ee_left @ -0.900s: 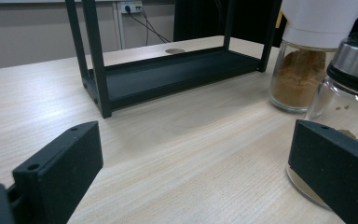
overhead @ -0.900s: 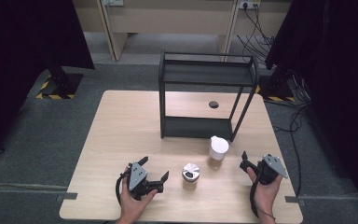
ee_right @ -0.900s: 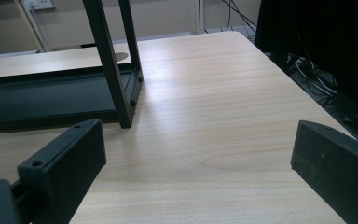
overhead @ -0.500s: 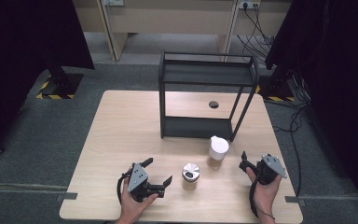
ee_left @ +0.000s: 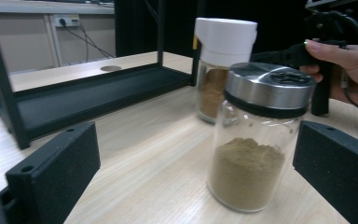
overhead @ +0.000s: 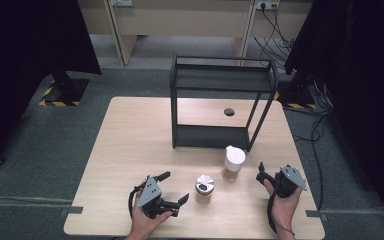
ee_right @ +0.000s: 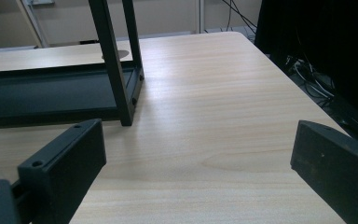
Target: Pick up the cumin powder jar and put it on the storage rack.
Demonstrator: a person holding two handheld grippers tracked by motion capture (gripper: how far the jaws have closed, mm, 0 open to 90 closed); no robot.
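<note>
- We are holding the left gripper (overhead: 176, 187) low over the table (overhead: 130, 140) near its front edge, its jaws standing wide apart with nothing pressed between them.
- Its jaws are pointing toward the steel-lidded jar (overhead: 204, 188), which is standing upright just beside them, close to the middle of the front edge; in the left gripper view the jar (ee_left: 256, 135) is sitting between the two jaws, touching neither, with brown powder filling its lower part.
- We are keeping the right gripper (overhead: 263, 175) near the front right corner, jaws also apart and bare table between them.
- The white-capped jar (overhead: 234, 162) is standing upright between the steel-lidded jar and the right gripper, a little farther from the front edge, close to the first jar but not touching it.
- The black rack (overhead: 220, 105) is occupying the far half of the table, its front right leg just behind the white-capped jar.
</note>
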